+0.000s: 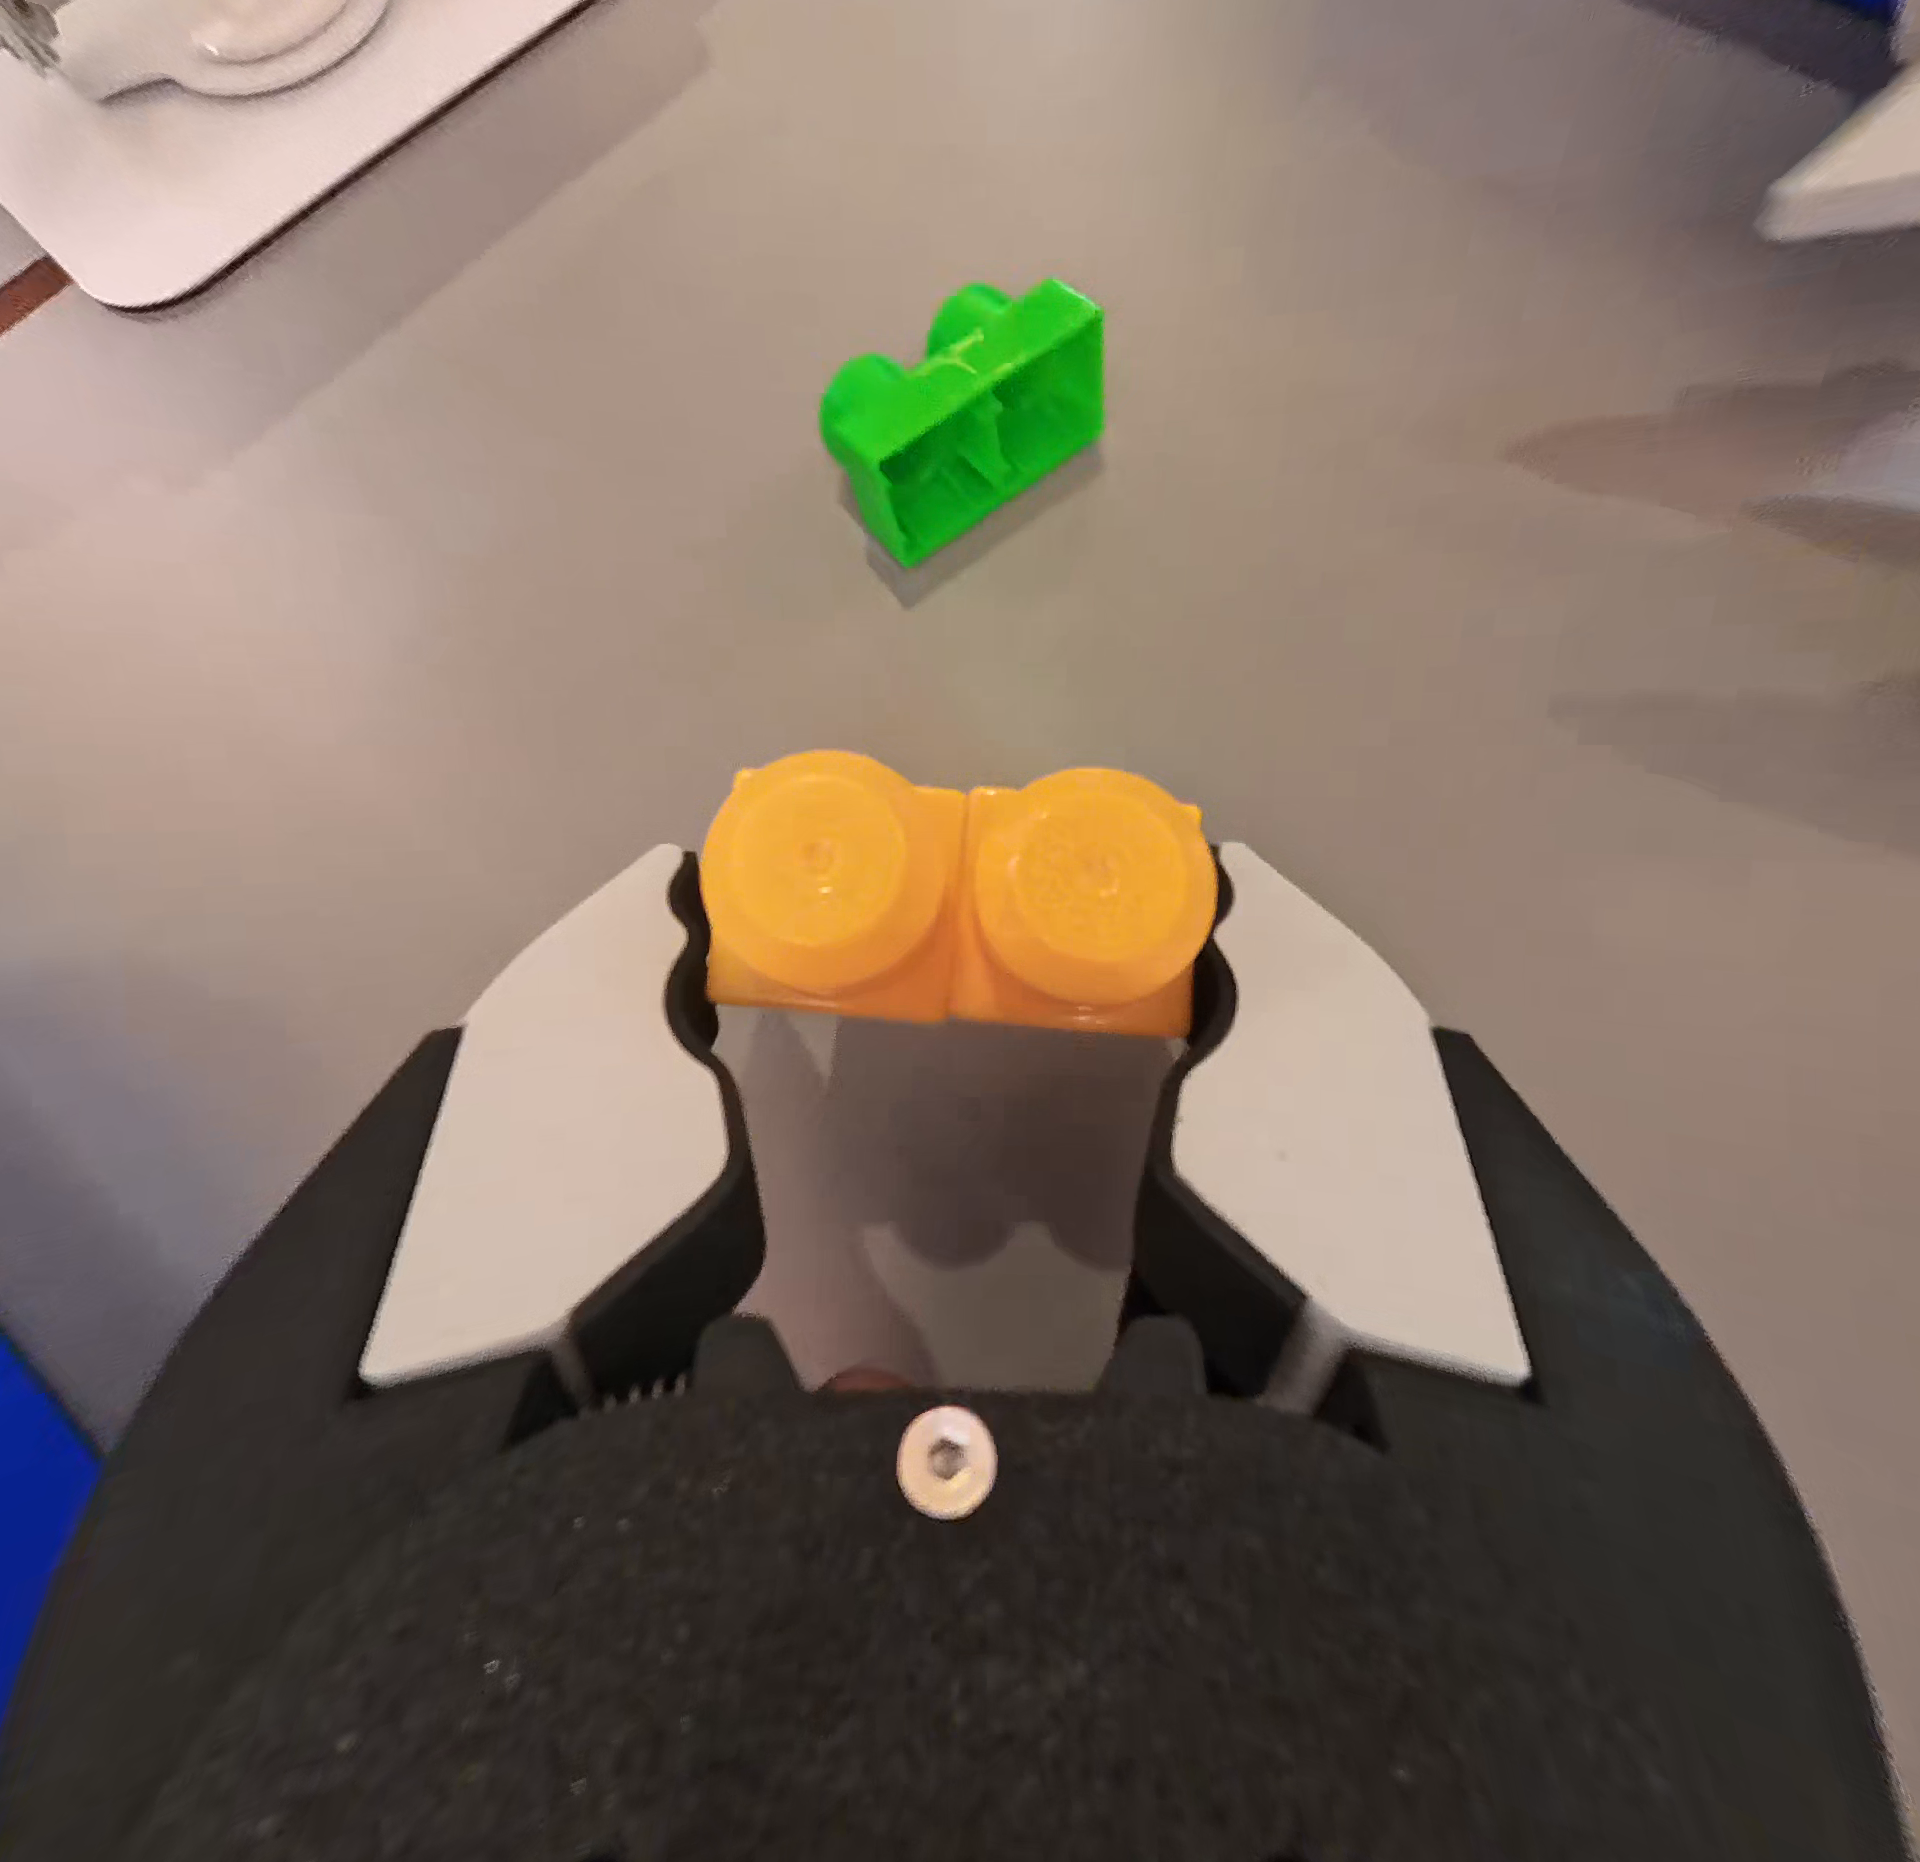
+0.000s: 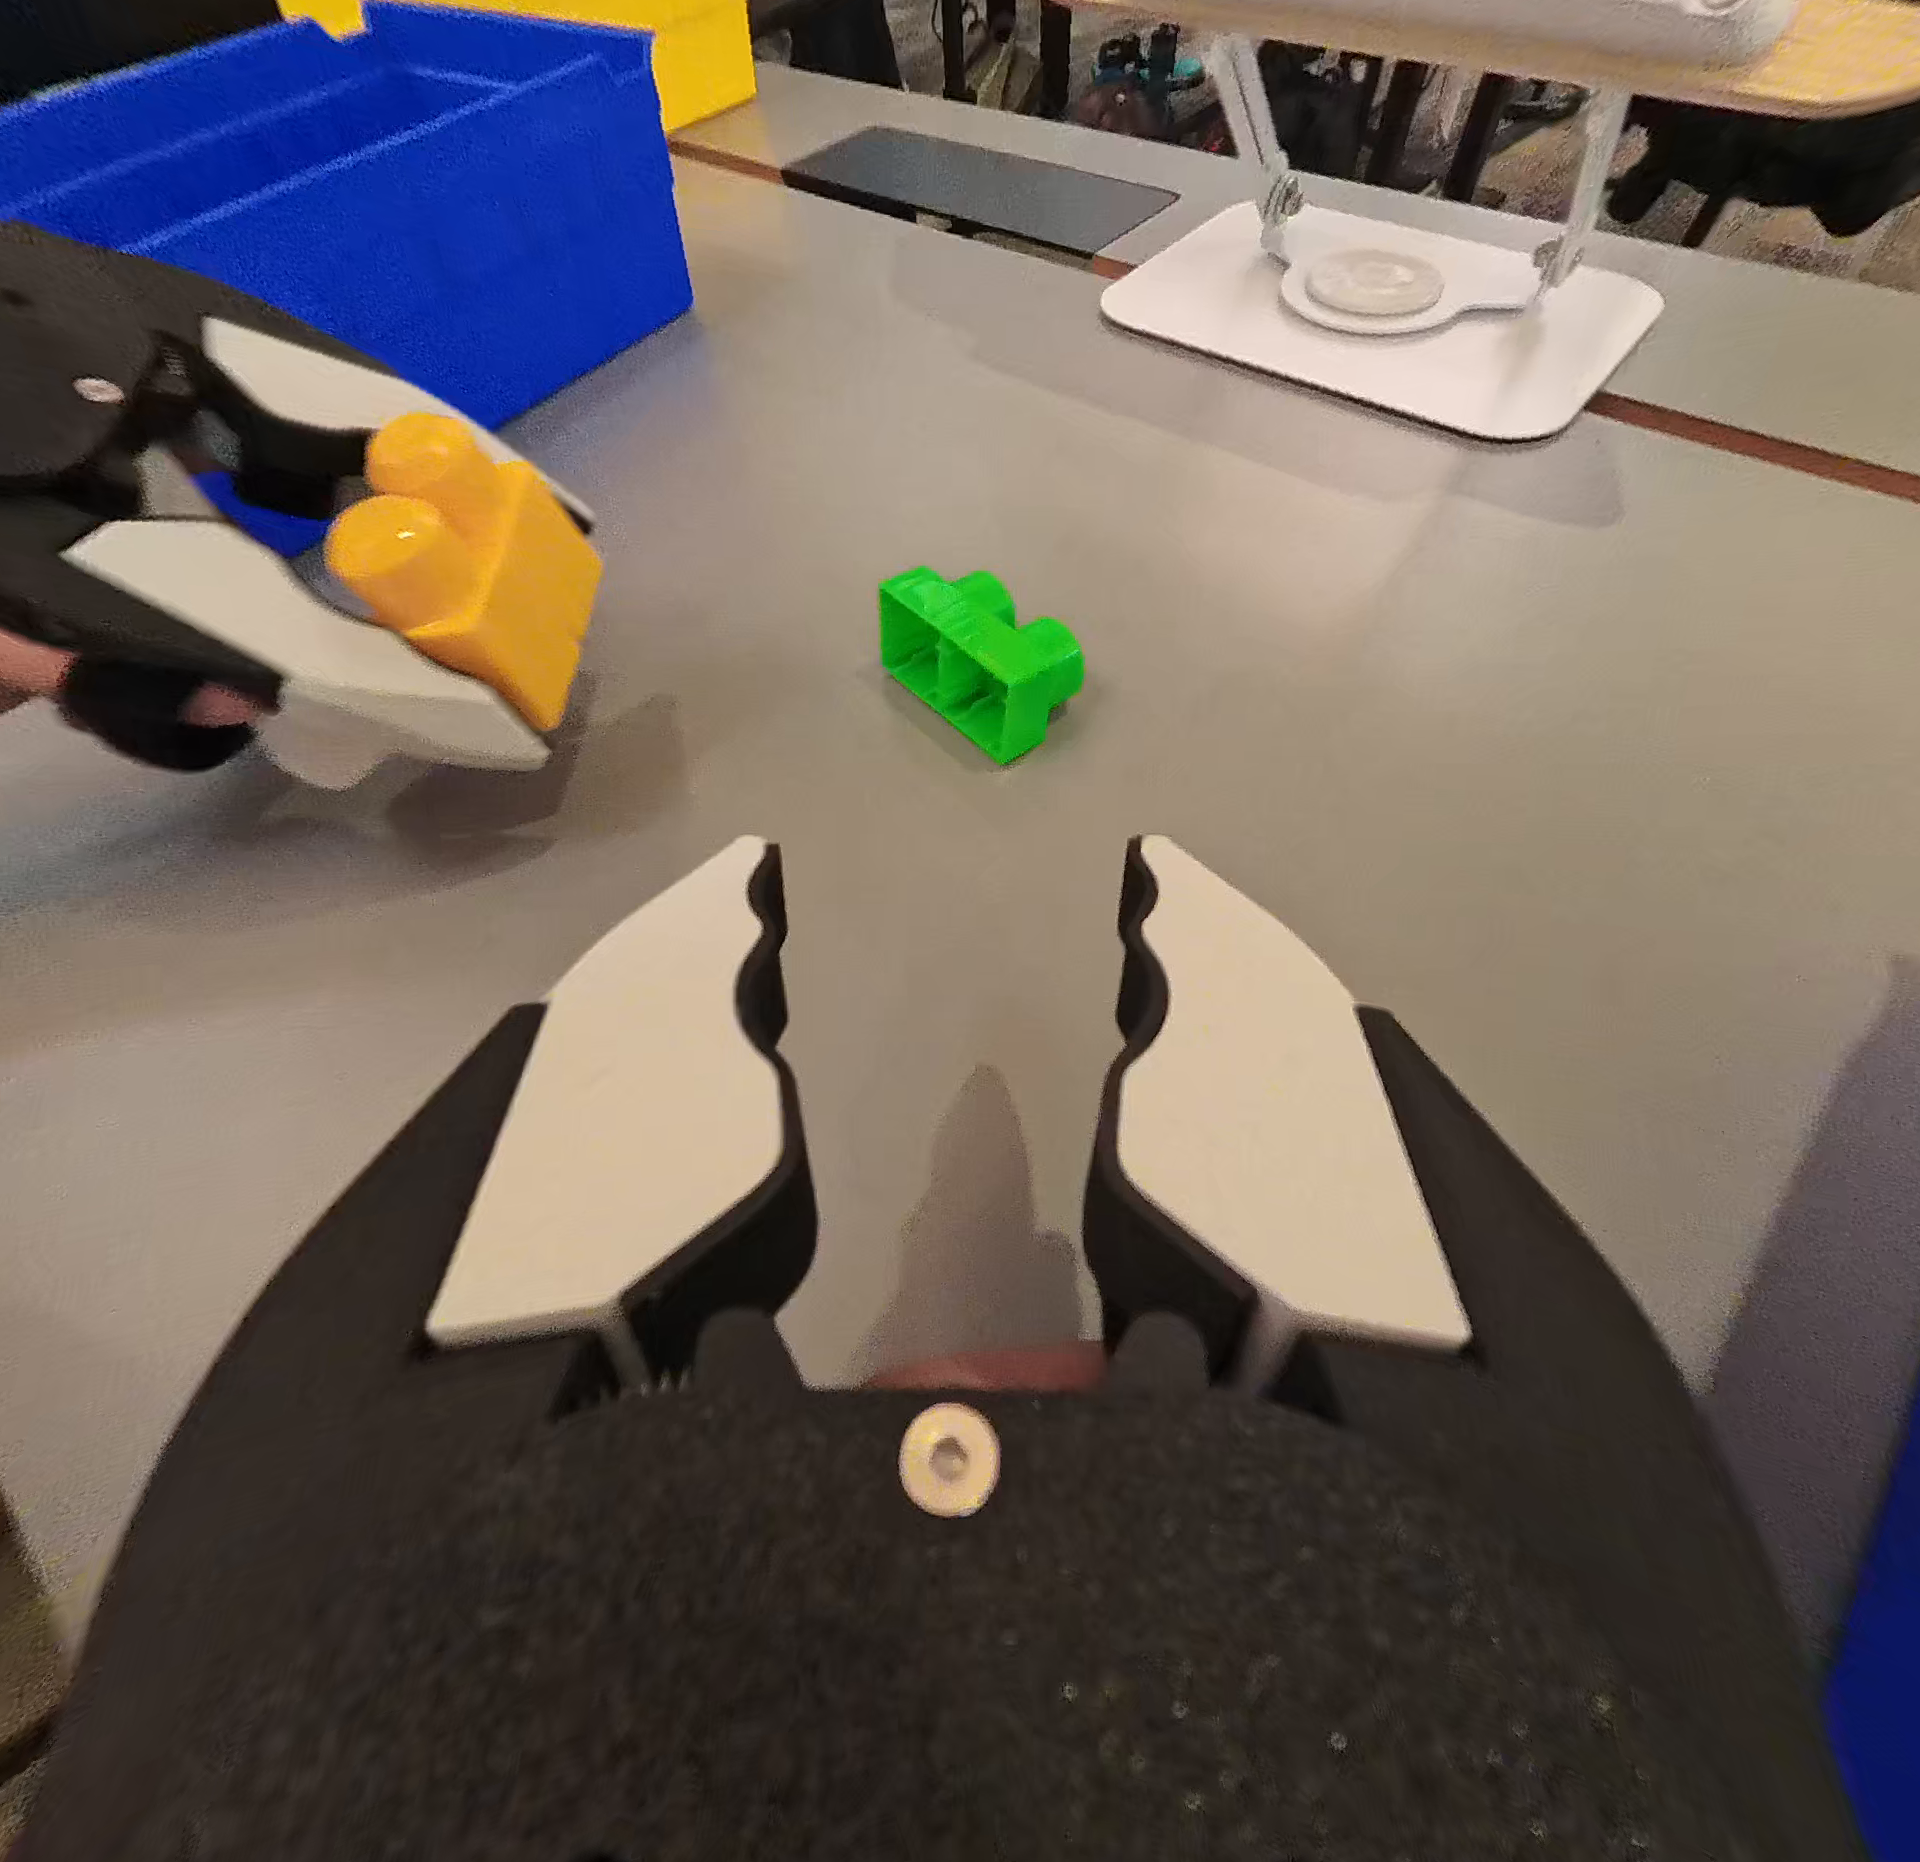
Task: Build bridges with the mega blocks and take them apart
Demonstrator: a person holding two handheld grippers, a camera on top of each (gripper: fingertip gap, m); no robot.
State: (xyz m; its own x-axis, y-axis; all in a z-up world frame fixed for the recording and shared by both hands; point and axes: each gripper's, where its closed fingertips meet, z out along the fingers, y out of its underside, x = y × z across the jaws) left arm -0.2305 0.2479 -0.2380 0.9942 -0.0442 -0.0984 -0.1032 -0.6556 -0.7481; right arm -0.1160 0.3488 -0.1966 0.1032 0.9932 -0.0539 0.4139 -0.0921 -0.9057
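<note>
One green block (image 2: 982, 662) lies ahead of both tongs, untouched.

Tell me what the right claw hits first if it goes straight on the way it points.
Most likely the green block. The right claw is open and empty, and the block lies on its side on the grey table almost dead ahead, nothing between them. Depth is unclear; angled downward, it could meet the table first.
</note>
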